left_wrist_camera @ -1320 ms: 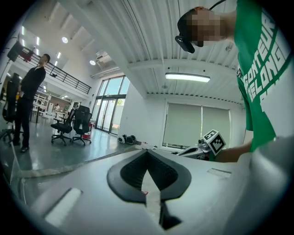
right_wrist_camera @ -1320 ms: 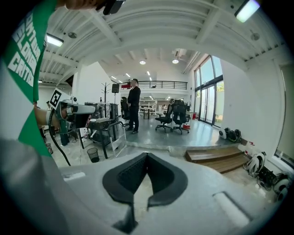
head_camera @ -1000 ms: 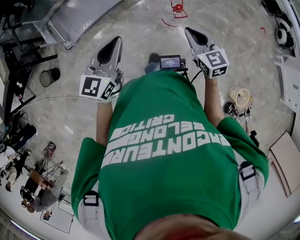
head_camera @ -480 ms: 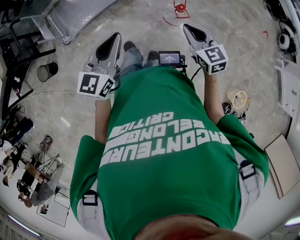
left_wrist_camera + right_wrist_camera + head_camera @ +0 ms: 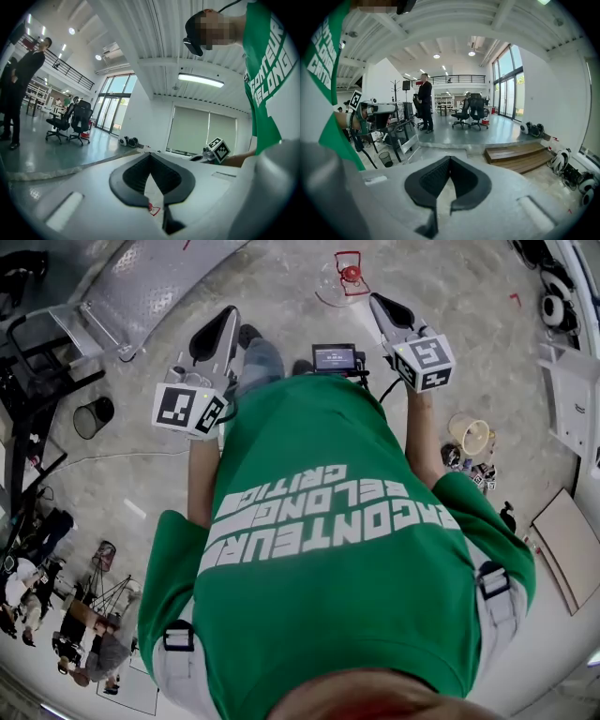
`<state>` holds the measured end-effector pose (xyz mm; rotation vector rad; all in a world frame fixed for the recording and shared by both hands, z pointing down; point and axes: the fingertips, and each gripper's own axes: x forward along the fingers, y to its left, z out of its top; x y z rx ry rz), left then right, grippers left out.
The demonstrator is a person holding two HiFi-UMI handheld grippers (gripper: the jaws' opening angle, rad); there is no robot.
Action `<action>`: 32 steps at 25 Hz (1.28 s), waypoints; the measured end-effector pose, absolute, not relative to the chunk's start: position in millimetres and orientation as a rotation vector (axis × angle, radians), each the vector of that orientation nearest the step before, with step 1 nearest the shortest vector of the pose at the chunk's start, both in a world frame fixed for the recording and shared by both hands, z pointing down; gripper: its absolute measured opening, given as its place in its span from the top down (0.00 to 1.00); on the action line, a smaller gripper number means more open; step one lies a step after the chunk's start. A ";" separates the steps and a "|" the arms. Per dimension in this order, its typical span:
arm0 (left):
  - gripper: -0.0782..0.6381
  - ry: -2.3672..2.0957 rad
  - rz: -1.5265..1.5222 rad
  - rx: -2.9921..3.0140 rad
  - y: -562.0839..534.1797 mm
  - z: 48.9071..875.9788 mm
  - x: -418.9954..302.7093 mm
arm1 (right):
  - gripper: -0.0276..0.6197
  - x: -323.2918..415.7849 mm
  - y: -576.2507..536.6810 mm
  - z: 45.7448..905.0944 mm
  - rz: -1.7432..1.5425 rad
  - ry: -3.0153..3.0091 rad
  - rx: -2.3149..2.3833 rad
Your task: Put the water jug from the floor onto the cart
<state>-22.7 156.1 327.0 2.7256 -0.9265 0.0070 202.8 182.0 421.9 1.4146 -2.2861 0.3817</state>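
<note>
Two pairs of tongs, the left tongs (image 5: 231, 315) and the right tongs (image 5: 376, 302), are clamped shut on nothing, and with no water jug or cart showing anywhere ahead of them, I reckon they could reach the jug closed and shove it over.

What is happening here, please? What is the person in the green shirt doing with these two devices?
A person in a green shirt stands on a pale floor in a large hall, with a gripper held out in front in each hand. The left gripper and the right gripper both have their jaws together, and there is nothing between them. A small screen sits at the person's waist. Nothing is being handled at this moment, and I cannot find in these views anything that they are about to pick up.
</note>
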 end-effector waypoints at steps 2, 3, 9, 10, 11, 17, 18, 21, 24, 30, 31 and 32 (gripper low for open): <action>0.87 -0.909 0.002 2.730 133.4 327.4 -25.0 | 0.97 203.6 161.8 421.6 0.379 -2.267 1.425; 0.87 -0.902 -0.001 2.731 122.1 328.0 -26.8 | 0.97 203.7 151.7 421.6 0.376 -2.257 1.428; 0.87 -0.878 -0.018 2.714 67.5 333.1 -43.7 | 0.97 199.4 103.0 417.9 0.357 -2.202 1.445; 0.87 -0.876 -0.019 2.710 59.9 334.2 -46.5 | 0.97 197.9 96.8 418.2 0.356 -2.192 1.444; 0.87 -0.873 -0.022 2.706 52.9 335.2 -49.5 | 0.97 196.3 91.2 419.1 0.357 -2.181 1.444; 0.87 -0.829 -0.029 2.683 18.8 344.6 -63.5 | 0.97 192.6 69.3 429.9 0.384 -2.094 1.455; 0.87 -0.815 -0.025 2.684 13.9 346.3 -64.2 | 0.97 192.7 67.9 431.3 0.386 -2.079 1.457; 0.87 -0.767 -0.004 2.696 0.7 350.7 -63.6 | 0.97 194.4 67.5 435.7 0.392 -2.035 1.461; 0.87 -0.726 0.024 2.712 -9.0 351.1 -59.8 | 0.97 199.4 71.9 439.8 0.420 -2.004 1.480; 0.87 -0.732 0.036 2.672 -24.2 357.8 -48.5 | 0.97 215.7 65.8 445.1 0.457 -1.984 1.496; 0.87 -0.730 0.043 2.669 -25.2 358.8 -43.9 | 0.97 219.3 63.1 446.6 0.463 -1.988 1.492; 0.87 -0.725 0.050 2.668 -26.1 359.5 -38.2 | 0.97 223.9 59.9 448.6 0.469 -1.993 1.489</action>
